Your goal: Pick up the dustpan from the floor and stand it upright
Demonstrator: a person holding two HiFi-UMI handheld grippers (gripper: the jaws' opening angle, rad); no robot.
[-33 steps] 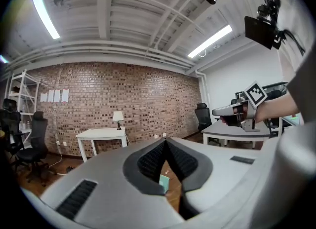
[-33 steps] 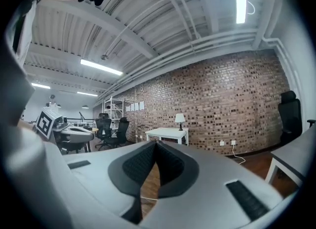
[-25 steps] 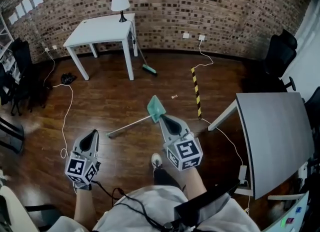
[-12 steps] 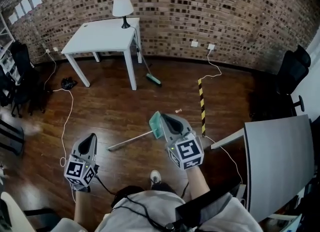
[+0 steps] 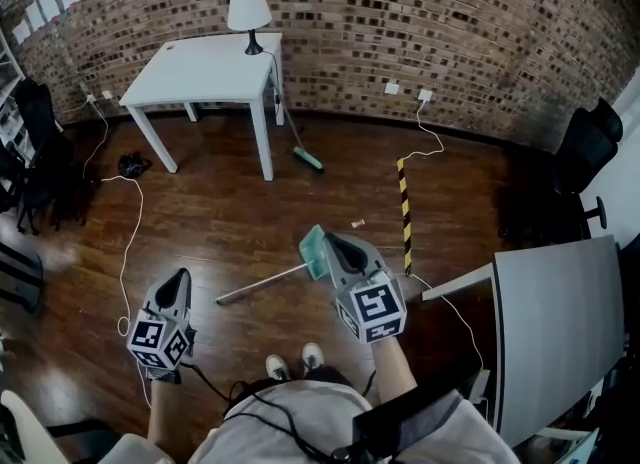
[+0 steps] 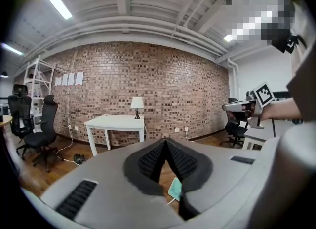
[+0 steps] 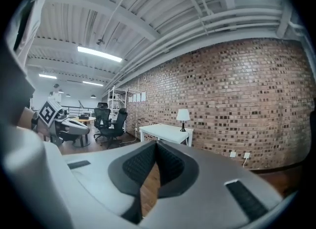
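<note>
The dustpan (image 5: 311, 251) lies on open floor (image 5: 230, 217), left claw (image 5: 181, 275) and right claw (image 5: 331, 240) closed, empty.

In the head view, the right hand-held gripper (image 5: 338, 242) hides the three-o'clock edge of the dustpan (image 5: 312, 249). The grey worktop (image 5: 560, 322) at four o'clock is cut off by the frame. A speck (image 5: 357, 223) at the dustpan's one o'clock is too small to identify.

Open wood floor (image 5: 230, 222) around dustpan (image 5: 313, 252), grey desk (image 5: 560, 322) near right, white table (image 5: 205, 67) beyond
</note>
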